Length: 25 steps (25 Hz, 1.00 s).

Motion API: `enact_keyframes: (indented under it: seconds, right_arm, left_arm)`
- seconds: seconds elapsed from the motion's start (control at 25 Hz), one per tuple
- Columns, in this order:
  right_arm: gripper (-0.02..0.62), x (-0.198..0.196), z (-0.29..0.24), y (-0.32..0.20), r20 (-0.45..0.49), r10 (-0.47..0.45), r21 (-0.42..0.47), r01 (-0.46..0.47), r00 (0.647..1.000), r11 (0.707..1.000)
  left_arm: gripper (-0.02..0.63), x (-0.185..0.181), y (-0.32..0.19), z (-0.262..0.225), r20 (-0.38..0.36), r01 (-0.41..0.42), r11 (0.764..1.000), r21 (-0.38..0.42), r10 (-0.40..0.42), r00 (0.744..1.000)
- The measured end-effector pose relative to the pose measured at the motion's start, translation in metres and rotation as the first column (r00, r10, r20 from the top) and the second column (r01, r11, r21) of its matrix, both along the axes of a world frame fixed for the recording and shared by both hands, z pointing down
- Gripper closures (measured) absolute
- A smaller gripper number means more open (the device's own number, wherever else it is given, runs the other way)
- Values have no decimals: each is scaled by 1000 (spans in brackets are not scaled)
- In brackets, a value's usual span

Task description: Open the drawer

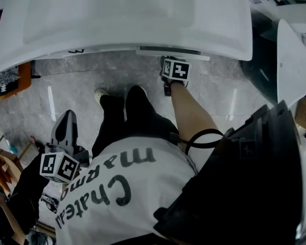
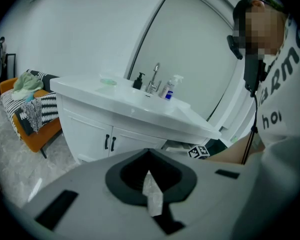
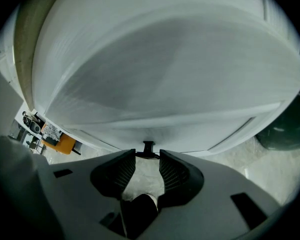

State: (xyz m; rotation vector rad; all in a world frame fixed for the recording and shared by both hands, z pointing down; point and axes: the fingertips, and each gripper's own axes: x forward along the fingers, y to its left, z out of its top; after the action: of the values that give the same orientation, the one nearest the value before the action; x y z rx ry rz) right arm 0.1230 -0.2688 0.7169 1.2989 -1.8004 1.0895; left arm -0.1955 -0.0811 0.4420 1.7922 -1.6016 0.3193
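The drawer (image 1: 168, 50) sits just under the rim of the white vanity (image 1: 234, 40) and stands slightly pulled out, as the left gripper view also shows for the drawer (image 2: 179, 145). My right gripper (image 1: 169, 65) reaches in below the counter edge. In its own view the right gripper (image 3: 147, 159) has its jaws apart, and the small black handle (image 3: 148, 148) of the white drawer front (image 3: 180, 84) sits right at the fingertips, in the gap. My left gripper (image 1: 66, 117) hangs low at the left, away from the vanity. That left gripper (image 2: 149, 155) is shut with nothing in it.
Two cabinet doors with black pulls (image 2: 110, 143) are left of the drawer. A faucet (image 2: 154, 79) and bottles stand on the counter. An orange bench with clothes (image 2: 30, 109) is at the far left, a toilet (image 1: 290, 60) at the right. My shoes (image 1: 137, 92) stand on the marble floor.
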Motion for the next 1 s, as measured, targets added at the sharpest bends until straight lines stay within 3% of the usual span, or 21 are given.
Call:
enact_keyframes:
  seconds: [1.0]
  right_arm:
    - [440, 3, 4, 55, 13, -85, -62, 85, 996, 994]
  left_arm:
    - [597, 20, -11, 1, -2, -68, 998, 1, 68, 998]
